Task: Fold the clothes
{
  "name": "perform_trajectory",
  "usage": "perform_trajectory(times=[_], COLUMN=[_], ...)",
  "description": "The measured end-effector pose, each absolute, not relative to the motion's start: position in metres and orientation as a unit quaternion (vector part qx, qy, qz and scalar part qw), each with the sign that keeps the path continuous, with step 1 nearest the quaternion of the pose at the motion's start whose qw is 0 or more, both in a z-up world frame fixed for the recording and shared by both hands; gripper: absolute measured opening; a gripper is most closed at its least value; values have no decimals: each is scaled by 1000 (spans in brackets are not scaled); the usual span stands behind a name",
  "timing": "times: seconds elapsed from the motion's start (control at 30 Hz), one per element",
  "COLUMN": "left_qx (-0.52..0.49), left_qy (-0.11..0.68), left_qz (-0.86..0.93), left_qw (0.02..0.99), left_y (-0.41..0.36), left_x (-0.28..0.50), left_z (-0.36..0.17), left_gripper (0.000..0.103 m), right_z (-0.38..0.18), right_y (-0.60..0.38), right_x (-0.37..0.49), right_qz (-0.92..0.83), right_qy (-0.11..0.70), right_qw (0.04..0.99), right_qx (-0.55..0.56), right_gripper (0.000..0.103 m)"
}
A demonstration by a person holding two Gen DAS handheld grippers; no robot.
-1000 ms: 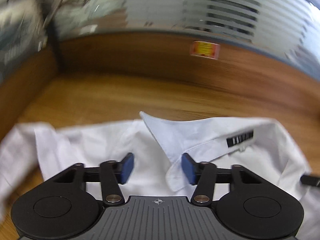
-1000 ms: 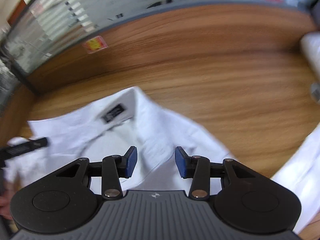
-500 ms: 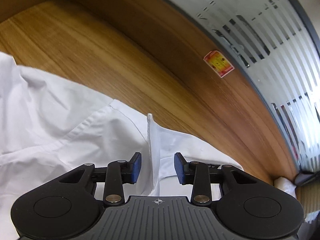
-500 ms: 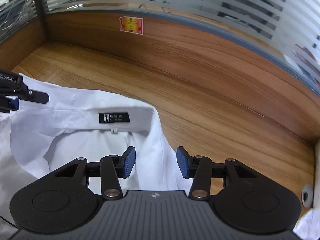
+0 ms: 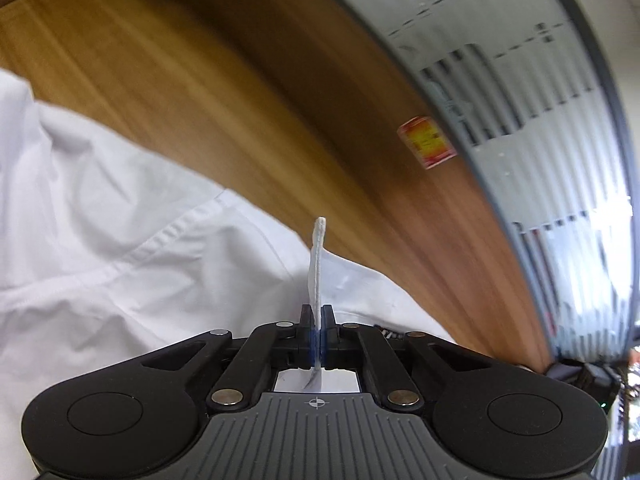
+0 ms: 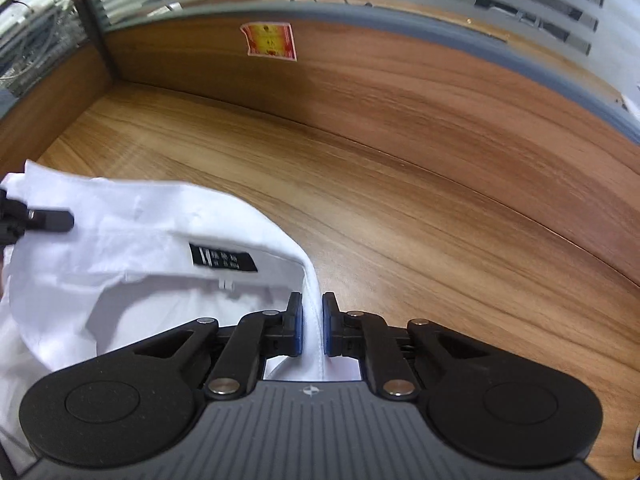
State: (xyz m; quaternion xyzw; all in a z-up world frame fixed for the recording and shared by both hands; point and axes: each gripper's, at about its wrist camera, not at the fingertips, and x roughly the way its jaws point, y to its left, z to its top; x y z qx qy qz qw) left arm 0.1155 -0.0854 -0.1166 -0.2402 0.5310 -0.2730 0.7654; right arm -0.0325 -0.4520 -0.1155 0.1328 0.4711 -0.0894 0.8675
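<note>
A black woven label (image 6: 222, 261) with small pale characters, too fine to be read, is seen sewn inside the collar (image 6: 248, 236) of a white shirt (image 5: 100, 216), with a tiny white tab just below it. A red and yellow sticker (image 6: 270, 40), its print illegible, is stuck on the wood-grain back panel (image 6: 400, 80) beneath frosted, striped glass. The shirt, of smooth, lightly creased cloth with stitched seams, is spread on the wood-grain table (image 6: 400, 208). The left gripper (image 5: 318, 316) is clamped on a thin stiff collar edge that stands upright between its blue pads. The right gripper (image 6: 312, 312) is closed on the collar fold, cloth filling the narrow gap between its pads.
</note>
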Motion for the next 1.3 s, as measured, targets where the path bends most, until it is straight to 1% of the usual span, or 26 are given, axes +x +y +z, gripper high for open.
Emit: perform_trajectory(times=[0.13, 0.27, 0.47, 0.57, 0.67, 0.7, 0.73, 0.8, 0.9, 0.97, 1.13, 1.3], left_qx=[-298, -392, -538, -551, -551, -548, -544, -536, -536, -536, -535, -535], left_qy=[542, 563, 566, 554, 565, 569, 573, 578, 578, 578, 579, 581], left_qz=[-300, -316, -325, -342, -337, -334, -332, -335, -340, -343, -342, -340], left_qw=[726, 655, 534, 521, 514, 514, 515, 517, 512, 511, 511, 511], left_y=[-63, -40, -12, -9, -9, -9, -8, -8, -9, -9, -9, -8], left_x=[117, 118, 115, 112, 115, 117, 119, 121, 122, 123, 125, 127], left_z=[-120, -137, -168, -171, -176, -178, -180, -180, -178, -178, -180, -182], left_gripper=[4, 4, 3, 3, 3, 3, 3, 3, 3, 3, 3, 3], right_z=[-104, -97, -94, -96, -94, -92, -90, -80, -69, -63, -64, -74], right_y=[-442, -425, -411, -409, -403, -400, -396, -388, -375, -366, -350, -338], right_x=[-66, -97, -118, -115, -111, -110, -109, -108, -97, -87, -47, -16], right_qz=[-93, -83, -74, -69, -58, -55, -51, -30, 10, 39, 111, 184], right_qy=[455, 437, 434, 445, 458, 461, 464, 451, 437, 429, 431, 446], right_qw=[878, 891, 896, 891, 887, 886, 884, 890, 893, 890, 861, 821], right_qx=[115, 89, 65, 56, 22, 2, -18, -55, -112, -151, -244, -304], right_gripper=[9, 9, 8, 9, 10, 16, 19, 36, 49, 52, 52, 52])
